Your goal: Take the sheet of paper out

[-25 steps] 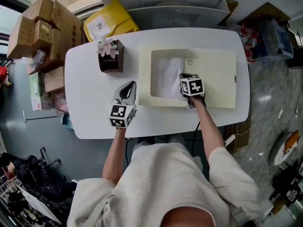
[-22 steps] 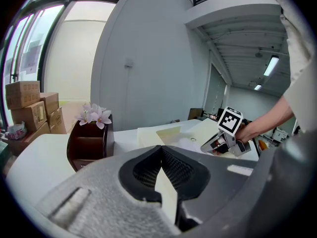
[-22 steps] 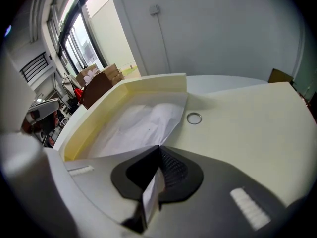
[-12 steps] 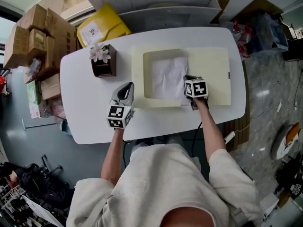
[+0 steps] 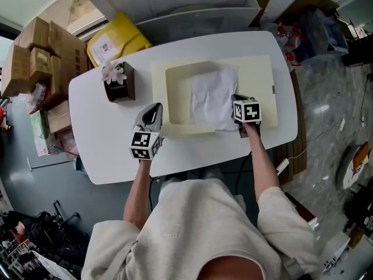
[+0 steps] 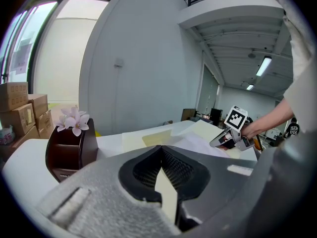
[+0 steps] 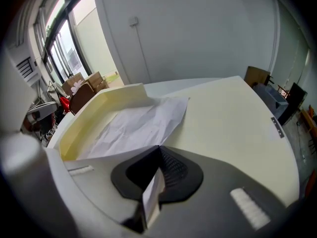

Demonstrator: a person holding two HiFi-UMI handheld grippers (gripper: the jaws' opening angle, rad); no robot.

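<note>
Head view looks steeply down on a white tabletop (image 5: pixel 99 139) with a wide cream tray (image 5: pixel 259 77) lying across it. The tray has a sunken rectangular well on its left part and a flat panel on its right. A crumpled white sheet of paper (image 5: pixel 213 95) lies half in the well and half out: its left portion rests on the well's floor, and its right portion is draped over the well's right rim onto the flat panel.

The right gripper (image 5: pixel 238 106) is at the near right corner of the sheet, tilted steeply downward. Its own view shows the jaws clenched together with the white edge of the paper pinched between them, the rest of the sheet fanning away toward the well.

The left gripper (image 5: pixel 152 114) sits at the tray's near left edge, pointing only shallowly downward. In the left gripper view its jaws are closed on a thin cream strip – the tray's edge.

At the tabletop's far left stands a dark brown pot (image 5: pixel 119 85) holding pale pink flowers, well apart from the tray. Beyond the tabletop, cardboard boxes (image 5: pixel 35 45) are stacked on the floor and a yellow parcel (image 5: pixel 113 39) leans near them
</note>
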